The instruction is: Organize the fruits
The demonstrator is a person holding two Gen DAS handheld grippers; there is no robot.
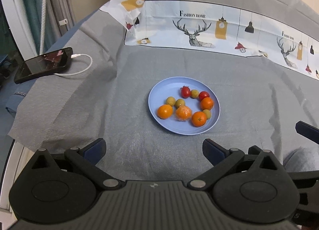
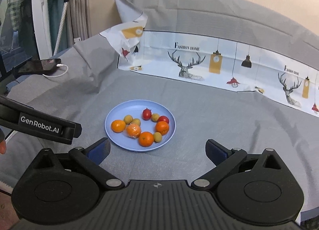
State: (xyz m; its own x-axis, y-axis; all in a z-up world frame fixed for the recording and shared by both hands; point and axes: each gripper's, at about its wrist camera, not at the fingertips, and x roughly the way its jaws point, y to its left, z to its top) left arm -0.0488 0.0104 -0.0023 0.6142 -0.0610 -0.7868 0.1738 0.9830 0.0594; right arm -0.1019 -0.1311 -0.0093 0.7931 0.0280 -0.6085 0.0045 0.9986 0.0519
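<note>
1. two hand-held grippers face a blue plate (image 1: 159,88) of fruit on a grey cloth (image 1: 69,114); neither touches the plate or any fruit.
2. left gripper (image 1: 154,150): its jaws stand wide apart, the blue pads (image 1: 95,153) over bare cloth on the near side of the plate, with nothing between them.
3. right gripper (image 2: 157,151): its jaws are spread wide too, with nothing gripped; only cloth and the near rim of the plate show in the gap.
4. in the right wrist view the left gripper's black body, lettered "genrobot.ai", comes in from the left edge, just beside the plate but apart from it; part of a hand (image 2: 2,144) shows at that edge.
5. on the plate the fruit lies in a loose ring: three whole oranges (image 1: 165,111), one peeled orange in clear wrap (image 1: 183,113), two red cherry tomatoes (image 1: 185,91) and four small yellow-green round fruits (image 1: 170,101).
6. a dark phone (image 1: 44,64) with a white cable (image 1: 83,64) plugged in lies at the far left of the cloth, well apart from the plate.
7. a white printed sheet (image 1: 199,28) with deer heads, lamps and the words "fashion home" stands along the back.
</note>
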